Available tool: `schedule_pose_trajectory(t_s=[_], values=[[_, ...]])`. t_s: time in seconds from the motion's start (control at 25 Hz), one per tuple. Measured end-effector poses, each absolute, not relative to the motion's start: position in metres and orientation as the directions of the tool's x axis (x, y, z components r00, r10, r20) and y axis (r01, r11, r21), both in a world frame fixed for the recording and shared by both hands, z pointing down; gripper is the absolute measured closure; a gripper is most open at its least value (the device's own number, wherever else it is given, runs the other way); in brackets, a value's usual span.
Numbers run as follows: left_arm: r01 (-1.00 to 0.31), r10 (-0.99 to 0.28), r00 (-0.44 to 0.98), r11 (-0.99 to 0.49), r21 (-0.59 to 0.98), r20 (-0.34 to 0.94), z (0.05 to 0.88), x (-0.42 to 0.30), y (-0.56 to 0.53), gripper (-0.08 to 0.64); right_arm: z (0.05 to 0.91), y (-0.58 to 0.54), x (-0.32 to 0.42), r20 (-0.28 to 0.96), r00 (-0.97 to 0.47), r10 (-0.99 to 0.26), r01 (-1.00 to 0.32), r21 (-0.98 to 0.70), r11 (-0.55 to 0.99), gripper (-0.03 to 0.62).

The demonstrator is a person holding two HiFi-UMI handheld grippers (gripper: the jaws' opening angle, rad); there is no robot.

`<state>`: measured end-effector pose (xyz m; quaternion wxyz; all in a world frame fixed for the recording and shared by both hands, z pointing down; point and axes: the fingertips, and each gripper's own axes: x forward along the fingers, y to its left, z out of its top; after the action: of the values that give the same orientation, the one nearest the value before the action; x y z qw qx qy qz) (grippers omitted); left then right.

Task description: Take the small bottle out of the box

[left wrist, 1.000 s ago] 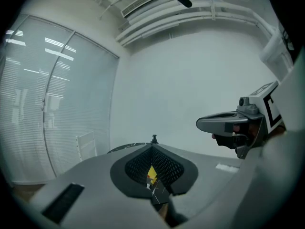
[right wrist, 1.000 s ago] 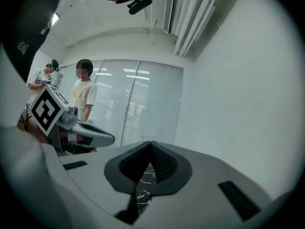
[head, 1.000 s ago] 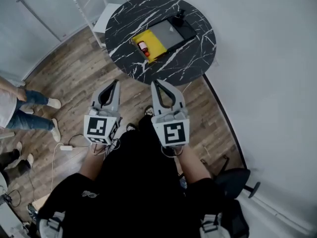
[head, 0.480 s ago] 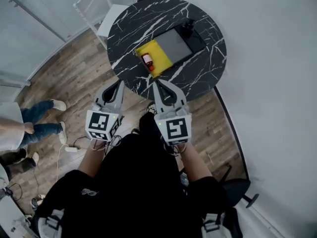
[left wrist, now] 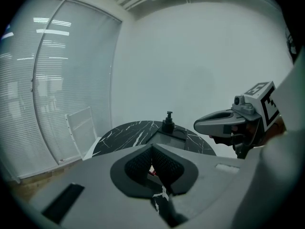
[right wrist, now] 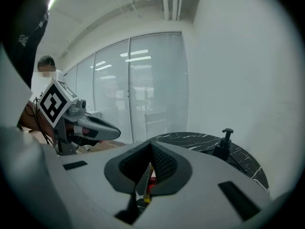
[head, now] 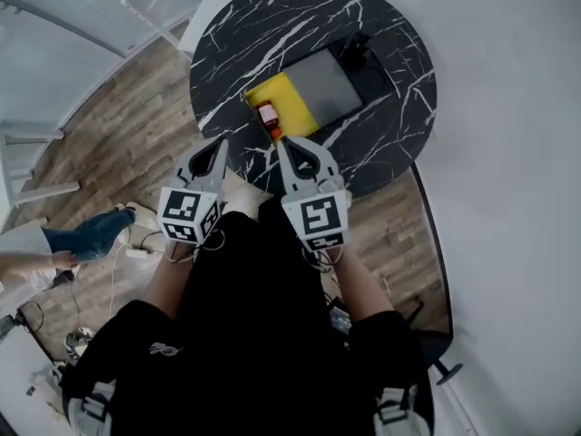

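The task has hardly begun: the small bottle [head: 267, 114] lies inside the box [head: 292, 107], on its yellow floor near the lower-left edge, and nothing touches it. The box sits open on the round black marble table [head: 386, 143] in the upper middle of the head view, with its grey lid [head: 331, 82] folded out toward the upper right and a dark pump bottle [head: 355, 47] just beyond that. Both grippers are held out in front of the person at the centre of the frame, tips pointing up toward the table. The left gripper [head: 221, 145] has its jaws pressed together with nothing between them, its tip over the table's near edge and to the lower left of the box. The right gripper [head: 282, 145] is likewise fully closed and empty; its tip sits just below the box and the bottle in the picture, and in its own view a sliver of red and yellow shows through the slit under the meeting pads, well ahead of them. What is done, then, looks like no more than an approach. Left to do, as I judge it: open one claw, reach down into the box, close on the bottle, lift it clear of the walls and set it outside.
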<state>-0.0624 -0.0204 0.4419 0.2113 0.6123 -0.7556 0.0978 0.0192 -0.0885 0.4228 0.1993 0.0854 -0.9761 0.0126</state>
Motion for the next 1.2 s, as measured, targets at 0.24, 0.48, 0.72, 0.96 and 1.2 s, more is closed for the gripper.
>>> schedule_pose_trajectory(t_s=[0.24,0.48,0.72,0.96,1.2], values=[[-0.955,-0.853,-0.166,0.265,0.136,0.495,0.468,-0.072,-0.032,0.561,0.456,-0.097,0.003,0.457,-0.885,-0.093,-0.128,-0.046,0.991,0.597],[-0.944,-0.826,-0.164,0.291,0.159,0.539,0.494,-0.081,-0.037,0.561,0.48,-0.103,-0.009,0.512,-0.856,-0.074,-0.12,-0.057,0.991,0.596],[-0.947,-0.81,-0.11,0.261,0.186,0.575,0.521,-0.085,-0.044,0.561,0.504,-0.109,-0.022,0.572,-0.817,-0.069,-0.125,-0.06,0.99,0.595],[-0.944,-0.788,-0.074,0.253,0.213,0.611,0.546,-0.097,-0.054,0.561,0.53,-0.112,-0.034,0.633,-0.773,-0.043,-0.118,-0.076,0.99,0.595],[-0.942,-0.763,-0.038,0.243,0.232,0.645,0.566,-0.108,-0.056,0.561,0.558,-0.112,-0.047,0.689,-0.724,-0.014,-0.12,-0.105,0.987,0.595]])
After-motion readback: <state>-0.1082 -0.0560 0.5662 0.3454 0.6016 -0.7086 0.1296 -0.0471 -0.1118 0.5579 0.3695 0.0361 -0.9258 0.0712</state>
